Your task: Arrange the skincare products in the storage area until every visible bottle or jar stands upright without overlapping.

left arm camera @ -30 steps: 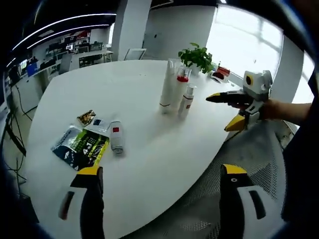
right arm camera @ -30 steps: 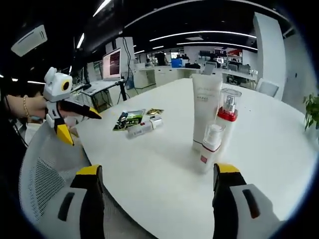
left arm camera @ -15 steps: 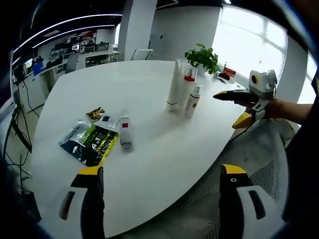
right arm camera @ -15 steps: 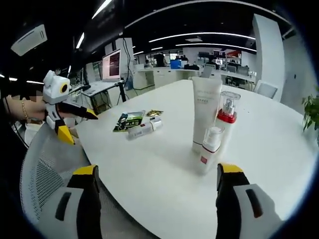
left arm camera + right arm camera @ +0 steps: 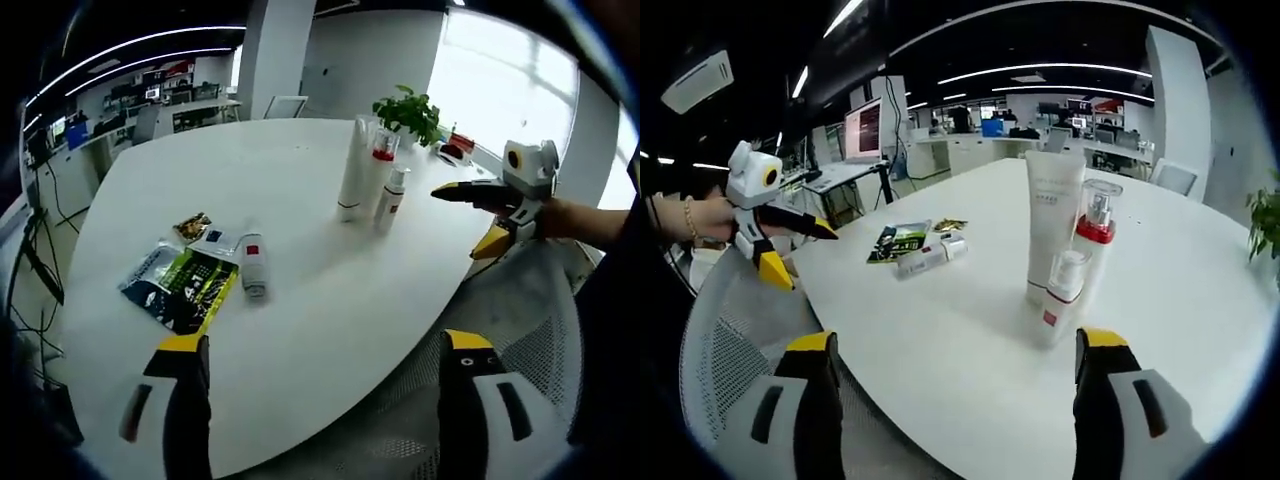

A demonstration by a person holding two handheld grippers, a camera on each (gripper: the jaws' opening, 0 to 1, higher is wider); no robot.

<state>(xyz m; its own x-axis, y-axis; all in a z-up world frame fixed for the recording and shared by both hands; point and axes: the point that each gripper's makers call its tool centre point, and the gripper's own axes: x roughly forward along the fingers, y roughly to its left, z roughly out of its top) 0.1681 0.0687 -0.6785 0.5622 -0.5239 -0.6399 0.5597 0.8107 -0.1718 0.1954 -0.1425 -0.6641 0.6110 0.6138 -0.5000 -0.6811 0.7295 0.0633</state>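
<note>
- Your left gripper [image 5: 318, 385] has its two jaws spread wide with nothing between them; it hangs over the near edge of the white table [image 5: 300, 300], above a grey mesh chair [image 5: 500, 310].
- Your right gripper [image 5: 952, 385] is likewise spread and empty, hovering off the table's rim, its jaws aimed at the standing products.
- Three products stand upright in a tight cluster: a tall white tube [image 5: 1052, 225], a clear pump bottle with a red collar [image 5: 1096, 245] just beside it, and a small white spray bottle [image 5: 1060, 295] nearest you.
- One small white bottle with a red label [image 5: 253, 268] lies on its side, well apart from the cluster.
- Three flat sachets sit touching or just beside that lying bottle: a large green-and-black one [image 5: 180, 290], a small white one [image 5: 208, 243], and a small dark patterned one [image 5: 192, 226].
- A potted plant [image 5: 406, 112] stands at the far edge.
- Bare tabletop lies open between the lying bottle and the cluster.
</note>
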